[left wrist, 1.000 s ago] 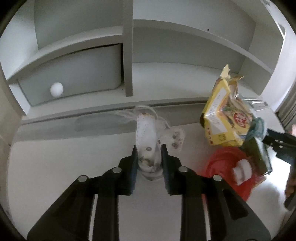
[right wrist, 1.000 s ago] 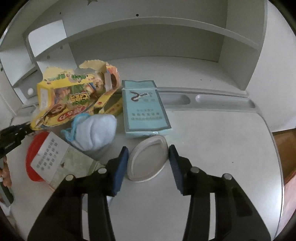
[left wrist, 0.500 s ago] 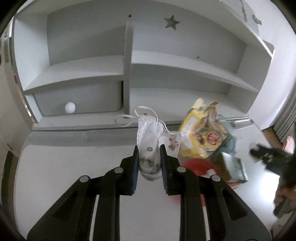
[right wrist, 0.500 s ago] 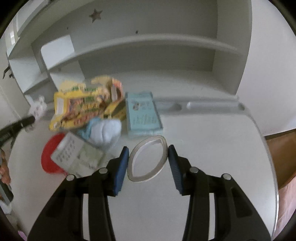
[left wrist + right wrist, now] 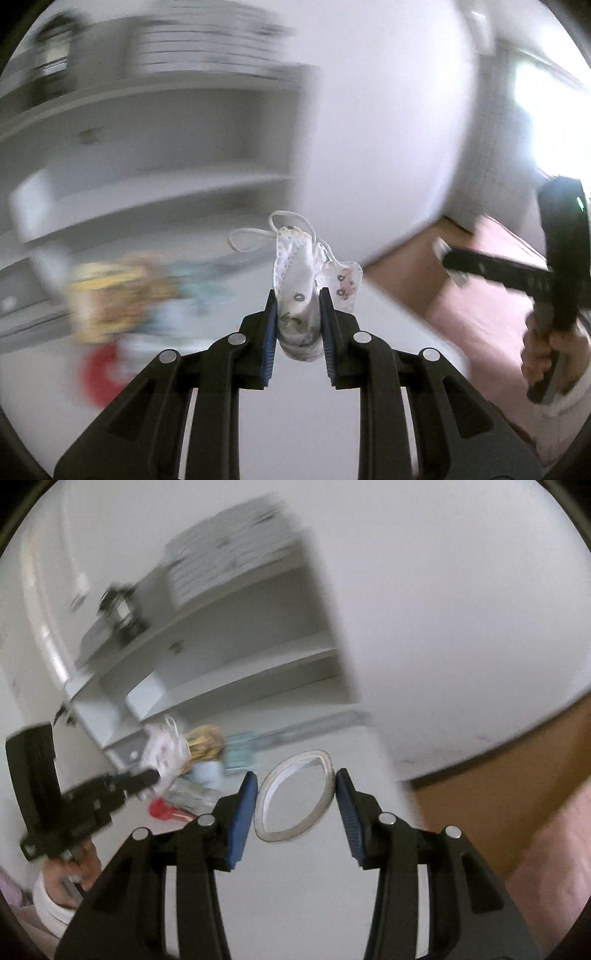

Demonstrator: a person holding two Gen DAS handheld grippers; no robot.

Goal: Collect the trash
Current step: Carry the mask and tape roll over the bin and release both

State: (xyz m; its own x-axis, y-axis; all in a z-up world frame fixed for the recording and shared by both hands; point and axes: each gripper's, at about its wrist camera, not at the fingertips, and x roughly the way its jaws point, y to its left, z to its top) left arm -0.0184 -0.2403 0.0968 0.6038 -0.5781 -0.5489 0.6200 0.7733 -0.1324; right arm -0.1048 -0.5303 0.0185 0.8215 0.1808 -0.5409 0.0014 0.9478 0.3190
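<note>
Now your left gripper (image 5: 297,325) has its fingers clamped on the crumpled face mask (image 5: 299,295), and your right gripper (image 5: 295,805) pinches the squashed ring-shaped lid (image 5: 295,795), both clear above the bench (image 5: 288,886), apparently for carrying off; both grippers are tilted.
</note>
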